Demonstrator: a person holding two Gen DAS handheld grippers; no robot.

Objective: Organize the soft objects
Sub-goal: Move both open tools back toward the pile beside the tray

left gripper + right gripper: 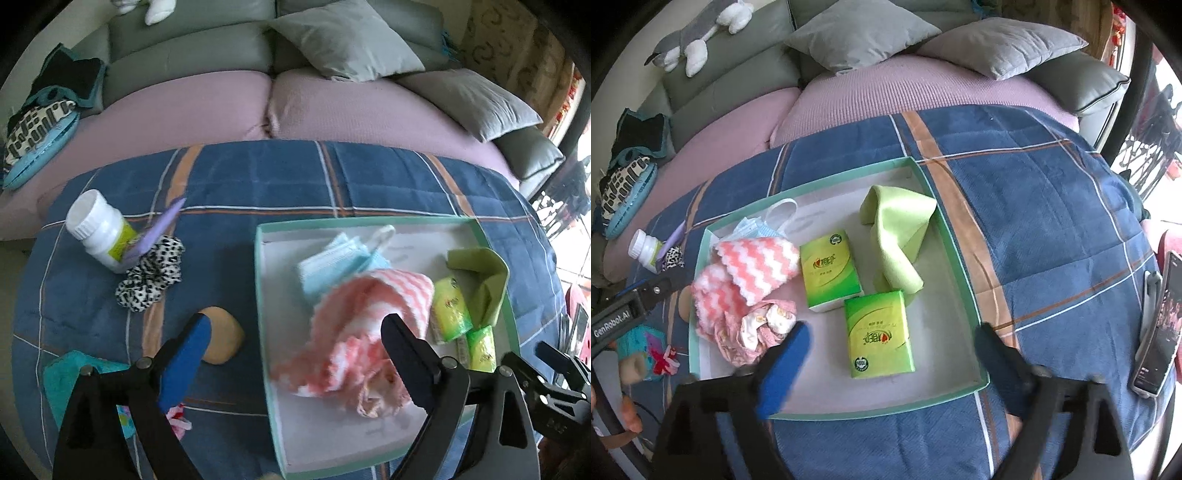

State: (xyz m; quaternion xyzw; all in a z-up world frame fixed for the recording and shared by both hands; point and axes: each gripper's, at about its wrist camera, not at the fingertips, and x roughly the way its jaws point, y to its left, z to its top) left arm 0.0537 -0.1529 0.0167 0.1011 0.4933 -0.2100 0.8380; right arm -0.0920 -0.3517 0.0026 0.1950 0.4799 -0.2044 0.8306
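Left wrist view has the left gripper (295,332) hanging over the near-left edge of the shallow green-rimmed box (264,332), jaws spread wide and nothing between them. One blue-padded finger (184,362) sits out over the blue plaid blanket (258,177), the other black finger is above the pink-and-white zigzag cloth (369,314), which looks a bit blurred.

Already piled in the box: that zigzag cloth with a pale pink printed fabric (380,391) bunched just under it, a light blue face mask (332,262) at the far-left corner, a lime green cloth (484,280) folded against the right wall, and two green tissue packs (450,306) beside it.

Still outside on the blanket, to the left of the box: a black-and-white spotted scrunchie (151,277) touching a white pill bottle (99,229) lying on its side, a purple strip (162,225) leaning on the bottle, a tan sponge-looking puff (221,339) near the blue finger, and a teal fuzzy thing (70,376) at the near-left corner.

Right wrist view shows the right gripper (890,339) over the near edge of the box, also wide open and holding nothing, with one tissue pack right between its fingers below. A phone (1160,325) lies off to the right on the blanket. Grey cushions (857,33) sit on the sofa behind.
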